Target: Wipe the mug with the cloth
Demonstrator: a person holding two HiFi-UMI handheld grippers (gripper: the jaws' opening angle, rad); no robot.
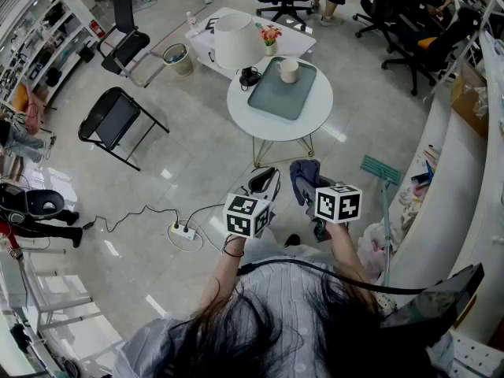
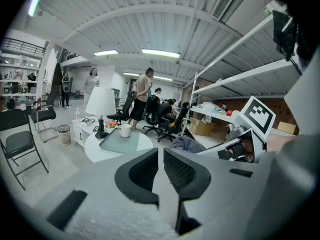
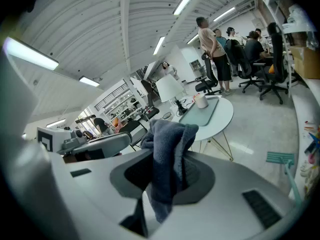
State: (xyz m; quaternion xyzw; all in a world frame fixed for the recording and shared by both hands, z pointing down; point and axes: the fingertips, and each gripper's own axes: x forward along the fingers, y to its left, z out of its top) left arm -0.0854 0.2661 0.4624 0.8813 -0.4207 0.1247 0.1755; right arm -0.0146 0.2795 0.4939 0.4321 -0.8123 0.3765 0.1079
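A white mug (image 1: 289,70) stands on a grey-green tray (image 1: 276,95) on the round white table (image 1: 319,113), well ahead of both grippers; it also shows small as the mug (image 2: 125,130) and the mug (image 3: 200,100). My right gripper (image 1: 305,181) is shut on a blue-grey cloth (image 3: 167,156) that sticks up and drapes between its jaws, seen too as the cloth (image 1: 304,176). My left gripper (image 2: 159,171) is shut with nothing in it, its jaws almost touching. Both are held in the air short of the table.
A white lamp (image 1: 234,40), a flower pot (image 1: 270,36) and a low white table (image 1: 209,30) stand behind the round table. A black folding chair (image 1: 116,119) is to the left, a power strip (image 1: 183,231) with cable on the floor, a green broom (image 1: 382,172) to the right. People stand far back.
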